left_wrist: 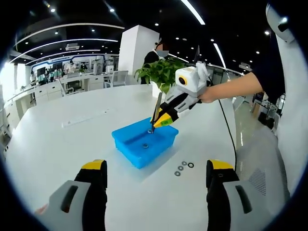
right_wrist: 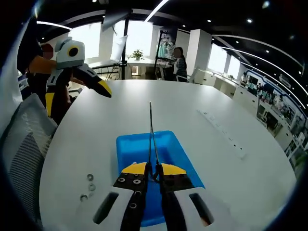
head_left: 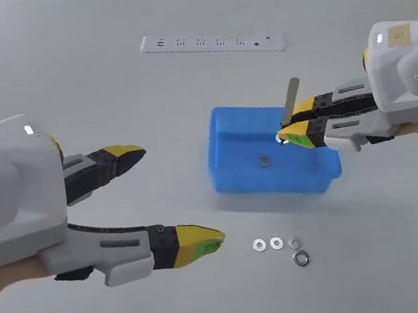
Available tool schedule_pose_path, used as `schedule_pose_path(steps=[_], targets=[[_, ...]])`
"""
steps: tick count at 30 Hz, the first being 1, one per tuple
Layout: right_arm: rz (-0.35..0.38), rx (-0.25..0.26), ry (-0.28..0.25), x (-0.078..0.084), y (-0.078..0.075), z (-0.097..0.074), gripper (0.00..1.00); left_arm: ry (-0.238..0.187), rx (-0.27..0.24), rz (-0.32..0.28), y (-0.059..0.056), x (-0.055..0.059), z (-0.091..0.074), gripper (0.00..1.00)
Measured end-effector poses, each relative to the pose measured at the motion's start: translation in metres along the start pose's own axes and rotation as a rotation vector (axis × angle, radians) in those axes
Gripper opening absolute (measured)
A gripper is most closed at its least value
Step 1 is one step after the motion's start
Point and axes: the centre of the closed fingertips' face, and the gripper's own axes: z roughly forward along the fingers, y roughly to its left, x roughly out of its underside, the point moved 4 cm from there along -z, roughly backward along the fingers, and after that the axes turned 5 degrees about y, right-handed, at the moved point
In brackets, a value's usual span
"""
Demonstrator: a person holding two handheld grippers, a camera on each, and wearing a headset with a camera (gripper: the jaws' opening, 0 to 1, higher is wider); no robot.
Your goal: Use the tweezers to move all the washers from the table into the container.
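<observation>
Tweezers [head_left: 291, 100] clamped in the right hand-held gripper [head_left: 298, 124], tips down over the blue container [head_left: 229, 161] — one washer [head_left: 264, 161] lies inside, four more washers [head_left: 276, 243] on the desk [head_left: 64, 68] just beside it; left hand-held gripper [head_left: 169, 197] wide open, empty

Blue rectangular container [head_left: 231, 149] is sitting open-topped on the white table [head_left: 89, 80], with one small washer [head_left: 264, 161] lying flat on its floor. Four more washers [head_left: 276, 243] are lying flat in a short row at the container's 6 o'clock, apart from it. Slim metal tweezers [head_left: 292, 98] are standing nearly upright at its 2 o'clock corner, tips pointing down inside, clamped by the right gripper [head_left: 288, 136].
</observation>
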Motion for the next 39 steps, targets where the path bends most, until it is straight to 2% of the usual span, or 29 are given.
schedule_pose_path(steps=[8, 14, 22, 32, 39], targets=[[0.027, -0.018, 0.004, 0.013, -0.005, 0.018, 0.10, 0.036, -0.028, -0.010, 0.006, 0.007, -0.003, 0.90], [0.043, -0.022, 0.000, 0.020, -0.008, 0.021, 0.10, 0.058, -0.030, -0.012, 0.007, 0.010, -0.002, 0.89], [0.064, -0.030, -0.003, 0.031, -0.005, 0.025, 0.10, 0.061, -0.026, -0.013, 0.005, 0.007, 0.001, 0.88], [0.073, -0.021, -0.014, 0.031, -0.006, 0.022, 0.10, 0.068, -0.027, -0.010, 0.004, 0.007, -0.001, 0.88], [0.072, -0.007, -0.036, 0.024, -0.008, 0.019, 0.09, 0.068, -0.028, -0.005, 0.004, 0.005, -0.002, 0.88]])
